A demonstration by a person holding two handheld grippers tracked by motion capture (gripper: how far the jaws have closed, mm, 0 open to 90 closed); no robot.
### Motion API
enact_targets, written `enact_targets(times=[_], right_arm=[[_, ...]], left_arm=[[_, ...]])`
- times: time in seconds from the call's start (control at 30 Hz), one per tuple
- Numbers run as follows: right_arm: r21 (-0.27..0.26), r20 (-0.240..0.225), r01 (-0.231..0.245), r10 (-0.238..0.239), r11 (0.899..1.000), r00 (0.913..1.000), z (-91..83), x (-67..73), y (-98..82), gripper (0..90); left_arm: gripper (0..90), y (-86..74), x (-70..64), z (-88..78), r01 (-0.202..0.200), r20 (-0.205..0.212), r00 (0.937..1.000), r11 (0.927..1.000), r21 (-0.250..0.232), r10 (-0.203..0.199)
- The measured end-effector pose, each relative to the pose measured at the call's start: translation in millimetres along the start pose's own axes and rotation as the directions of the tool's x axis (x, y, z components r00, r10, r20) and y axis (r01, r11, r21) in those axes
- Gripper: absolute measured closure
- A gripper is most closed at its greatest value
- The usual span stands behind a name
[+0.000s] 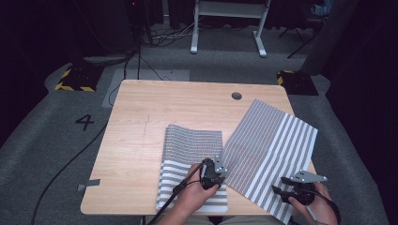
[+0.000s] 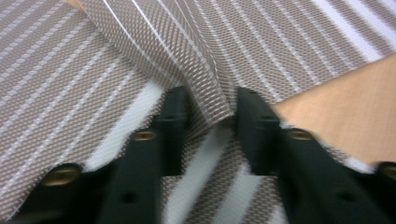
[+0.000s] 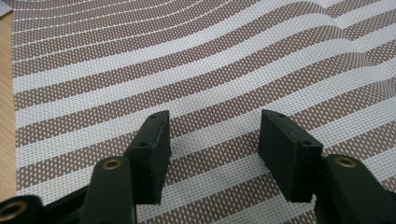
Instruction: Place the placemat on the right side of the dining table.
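Two striped grey-and-white woven mats lie on the wooden table [image 1: 136,140]. The left mat [image 1: 190,145] lies near the front middle, its far part bulging up. The right mat [image 1: 274,140] lies askew and hangs over the table's front right corner. My left gripper [image 1: 217,174] sits at the left mat's right edge, where the two mats meet. In the left gripper view a raised corner of mat [image 2: 205,100] stands between the parted jaws of the left gripper [image 2: 212,121]. My right gripper [image 1: 280,187] hovers open over the right mat's wide stripes [image 3: 210,79], its jaws [image 3: 212,140] holding nothing.
A round cable hole [image 1: 236,96] sits near the table's far edge. The left half of the tabletop is bare wood. On the floor are cables, a "4" mark [image 1: 84,122], and a white desk frame [image 1: 227,28] behind the table.
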State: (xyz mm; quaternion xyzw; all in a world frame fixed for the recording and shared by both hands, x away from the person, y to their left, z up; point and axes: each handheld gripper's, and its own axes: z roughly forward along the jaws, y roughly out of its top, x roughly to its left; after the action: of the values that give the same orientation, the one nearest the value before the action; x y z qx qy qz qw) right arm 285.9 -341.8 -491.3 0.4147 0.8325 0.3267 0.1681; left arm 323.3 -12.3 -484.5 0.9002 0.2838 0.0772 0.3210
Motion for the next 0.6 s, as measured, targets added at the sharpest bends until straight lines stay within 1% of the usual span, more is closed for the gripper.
enact_targets(times=[0.03, 0.07, 0.1, 0.13, 0.17, 0.2, 0.27, 0.3, 0.33, 0.37, 0.4, 0.43, 0.47, 0.5, 0.53, 0.57, 0.6], right_arm=[[0.000, -0.001, 0.000, 0.000, 1.000, 1.0000, 0.0, 0.0, 0.1, 44.5], [-0.009, 0.000, 0.000, 0.000, 1.000, 1.0000, 0.7, -0.1, -0.2, 44.6], [-0.015, 0.001, 0.003, -0.003, 1.000, 1.0000, 1.2, -0.2, -0.3, 44.6], [-0.015, -0.003, -0.002, 0.002, 1.000, 1.0000, 1.3, -0.1, 0.0, 44.7], [-0.020, -0.004, -0.003, 0.003, 1.000, 1.0000, 2.0, 0.0, 0.0, 44.7], [-0.025, -0.009, -0.002, 0.002, 1.000, 1.0000, 3.0, -0.2, 0.2, 44.8], [-0.018, -0.010, 0.005, -0.005, 1.000, 0.9999, 3.3, -0.9, 1.6, 45.1], [-0.015, -0.012, -0.002, 0.002, 1.000, 0.9999, 3.3, -0.5, 2.4, 45.4], [-0.007, -0.012, 0.013, -0.013, 1.000, 0.9998, 3.6, -2.1, 3.2, 45.6], [-0.004, -0.019, 0.010, -0.010, 1.000, 0.9998, 3.9, -2.6, 4.2, 45.8], [-0.007, -0.023, 0.004, -0.004, 1.000, 0.9997, 4.4, -3.6, 5.1, 47.4], [-0.002, -0.020, 0.016, -0.017, 1.000, 0.9997, 4.6, -5.4, 5.7, 47.4], [-0.003, -0.019, 0.013, -0.013, 1.000, 0.9997, 5.2, -6.7, 6.5, 49.3], [0.001, -0.019, 0.013, -0.013, 1.000, 0.9997, 5.5, -8.4, 7.2, 50.7], [-0.002, -0.021, 0.005, -0.005, 1.000, 0.9998, 6.2, -9.9, 8.0, 51.6], [-0.003, -0.018, 0.007, -0.007, 1.000, 0.9998, 6.7, -11.4, 8.4, 51.8], [-0.001, -0.019, 0.009, -0.009, 1.000, 0.9998, 7.4, -14.3, 9.3, 51.5]], left_arm=[[76.9, 0.5, 0.1, 0.5, -0.004, 0.016, 0.9999, 1.0000, -0.002, 0.004], [80.3, 1.0, 0.3, 0.9, -0.007, 0.009, 0.9999, 1.0000, -0.002, 0.007], [83.4, 1.0, 0.2, 0.7, 0.010, 0.003, 0.9999, 0.9999, -0.001, -0.010], [85.5, 1.1, 0.8, 0.3, 0.008, -0.005, 1.0000, 0.9999, 0.006, -0.008], [86.3, 1.6, 1.8, 0.6, 0.010, 0.000, 0.9999, 0.9999, 0.002, -0.010], [88.1, 2.1, 3.0, 1.0, -0.002, -0.005, 1.0000, 1.0000, -0.009, 0.002], [88.8, 2.6, 1.6, 0.8, -0.003, -0.014, 0.9999, 1.0000, 0.000, 0.003], [88.9, 3.0, 0.0, -0.7, -0.005, -0.013, 0.9999, 0.9997, 0.023, 0.005], [89.0, 3.6, -1.9, -1.4, -0.005, -0.019, 0.9998, 0.9997, 0.023, 0.005], [89.0, 3.7, -5.7, -2.7, 0.002, -0.024, 0.9997, 0.9995, 0.030, -0.001], [89.0, 4.3, -7.1, -3.8, -0.007, -0.017, 0.9998, 0.9996, 0.028, 0.008], [89.0, 4.5, -11.9, -6.5, 0.008, -0.033, 0.9994, 0.9996, 0.029, -0.007], [88.9, 5.5, -13.8, -8.9, -0.006, -0.025, 0.9997, 0.9994, 0.033, 0.007], [88.8, 7.0, -14.6, -11.3, -0.029, -0.015, 0.9994, 0.9989, 0.036, 0.030], [88.7, 7.3, -17.1, -11.6, -0.025, -0.026, 0.9993, 0.9995, 0.021, 0.026], [88.6, 7.5, -20.9, -13.6, -0.008, -0.007, 0.9999, 0.9994, 0.033, 0.008], [88.3, 8.2, -21.3, -15.1, -0.033, -0.010, 0.9994, 0.9984, 0.047, 0.033]])
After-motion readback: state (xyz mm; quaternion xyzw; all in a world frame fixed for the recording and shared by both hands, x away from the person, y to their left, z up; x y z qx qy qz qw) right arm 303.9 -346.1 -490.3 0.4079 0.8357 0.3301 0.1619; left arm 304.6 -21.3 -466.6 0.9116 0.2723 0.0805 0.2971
